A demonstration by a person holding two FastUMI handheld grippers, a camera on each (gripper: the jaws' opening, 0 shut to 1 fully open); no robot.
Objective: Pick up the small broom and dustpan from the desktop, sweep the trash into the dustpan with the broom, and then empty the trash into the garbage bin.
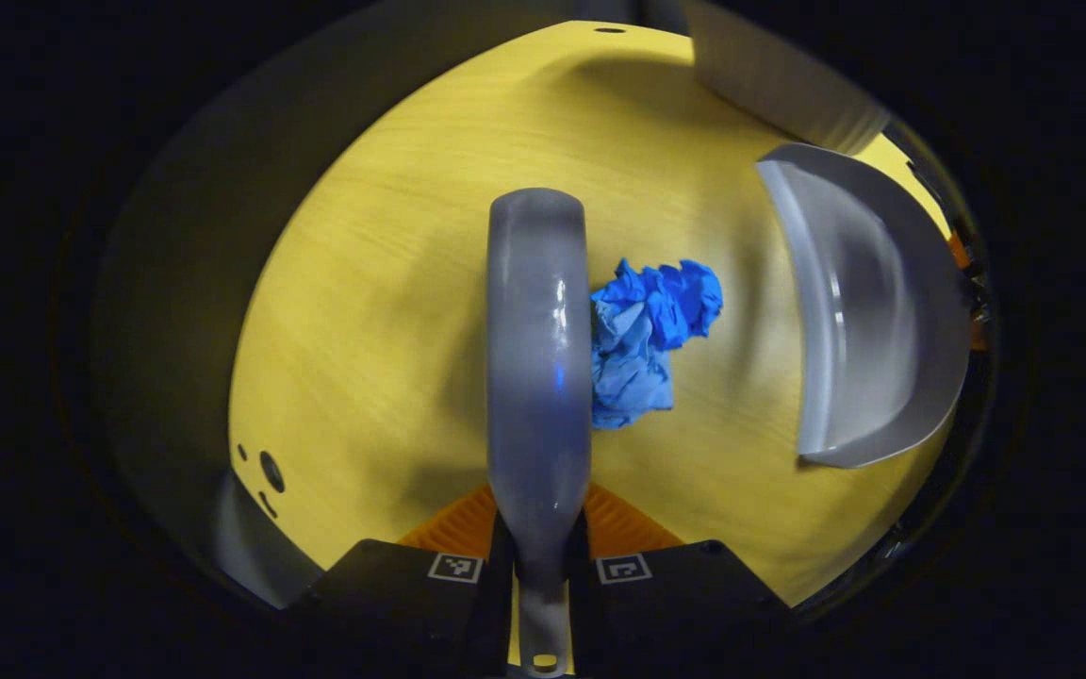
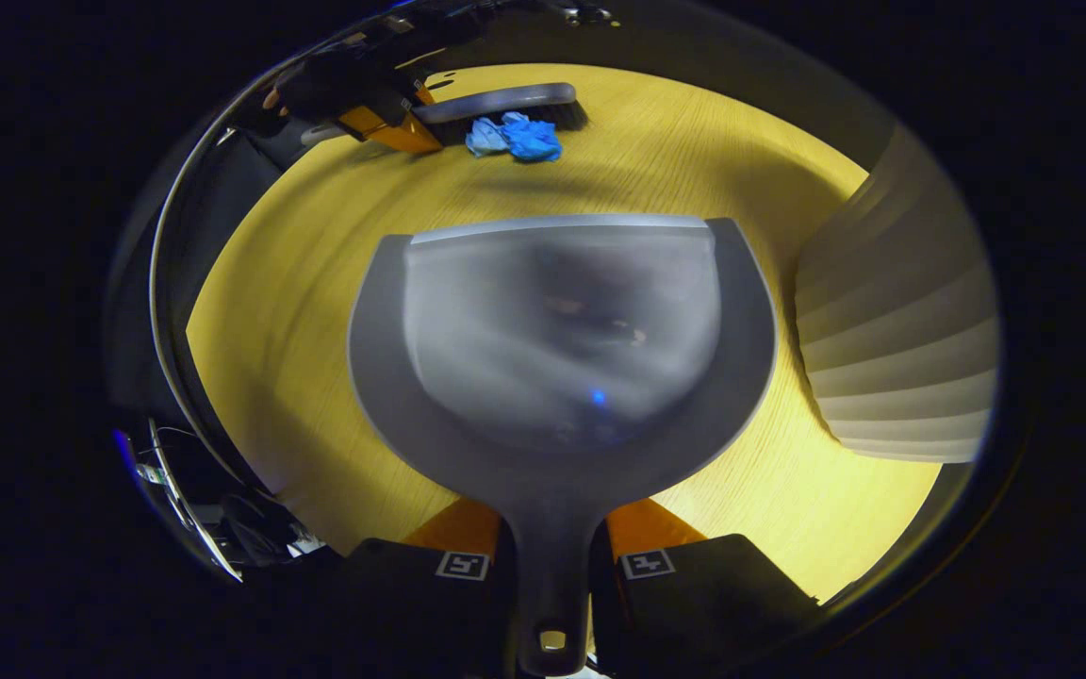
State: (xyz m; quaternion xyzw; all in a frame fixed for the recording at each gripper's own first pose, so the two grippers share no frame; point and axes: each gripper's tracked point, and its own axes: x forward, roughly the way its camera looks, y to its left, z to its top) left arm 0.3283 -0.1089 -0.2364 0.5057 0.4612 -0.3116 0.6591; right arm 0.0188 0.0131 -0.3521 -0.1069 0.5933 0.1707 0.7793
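My left gripper (image 1: 540, 552) is shut on the handle of the small grey broom (image 1: 538, 349), which stretches forward over the yellow desktop (image 1: 364, 311). A crumpled blue paper wad (image 1: 649, 325) lies against the broom's right side. The grey dustpan (image 1: 868, 302) stands to the right, its open mouth facing the wad. In the right gripper view my right gripper (image 2: 552, 566) is shut on the dustpan's (image 2: 562, 349) handle, the pan resting low over the desktop (image 2: 279, 311). Far ahead lie the blue wad (image 2: 517, 137) and the broom (image 2: 496, 102), held by the left gripper (image 2: 383, 118).
A pale ribbed garbage bin (image 2: 896, 349) stands on the right of the dustpan; the same bin (image 1: 779, 80) shows at the top right in the left gripper view. The desktop's rounded edge runs along the left, dark floor beyond it.
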